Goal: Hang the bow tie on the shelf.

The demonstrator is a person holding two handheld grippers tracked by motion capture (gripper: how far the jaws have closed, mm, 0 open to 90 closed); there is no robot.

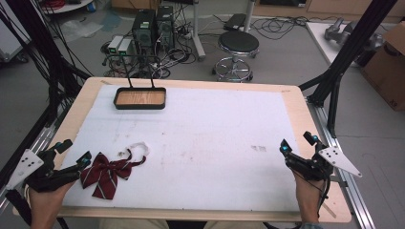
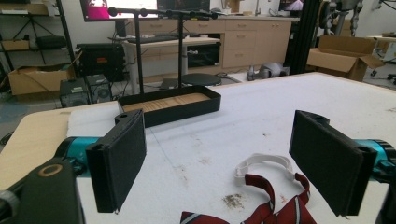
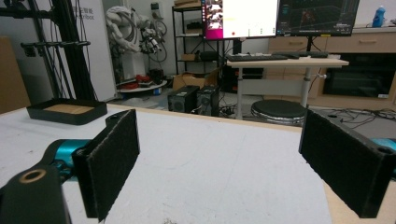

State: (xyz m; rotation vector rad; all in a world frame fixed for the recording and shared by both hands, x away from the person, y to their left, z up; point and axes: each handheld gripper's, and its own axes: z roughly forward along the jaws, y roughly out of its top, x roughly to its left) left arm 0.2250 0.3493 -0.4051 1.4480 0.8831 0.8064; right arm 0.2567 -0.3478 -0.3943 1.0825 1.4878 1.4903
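Presently the bow tie (image 1: 106,172) lies flat on the white mat (image 1: 200,143) at the near left of the bench (image 1: 296,102), just beside the left gripper (image 1: 71,155). That gripper's jaws stand wide apart and hold nothing; in the left gripper view the bow tie (image 2: 275,207) sits low between them, not yet touched. The right gripper (image 1: 296,145) hovers at the near right edge, well apart from the work, jaws likewise spread and empty.

Risks, as judged. The fabric is thin and limp: a closure taken too high would miss it or catch one layer only, and the tie would sag or slip out on lifting. The white strap (image 1: 136,149) trails loose behind the knot; it could snag on a jaw or drag across the mat. A grasp on one wing rather than the knot would likely let the tie fold and swing.

Orientation. The tie's long axis runs wing to wing, roughly left to right across the bench with a slight tilt, the strap curling off toward the far side. A stand (image 1: 140,98) with a tray base sits at the far left, well apart.
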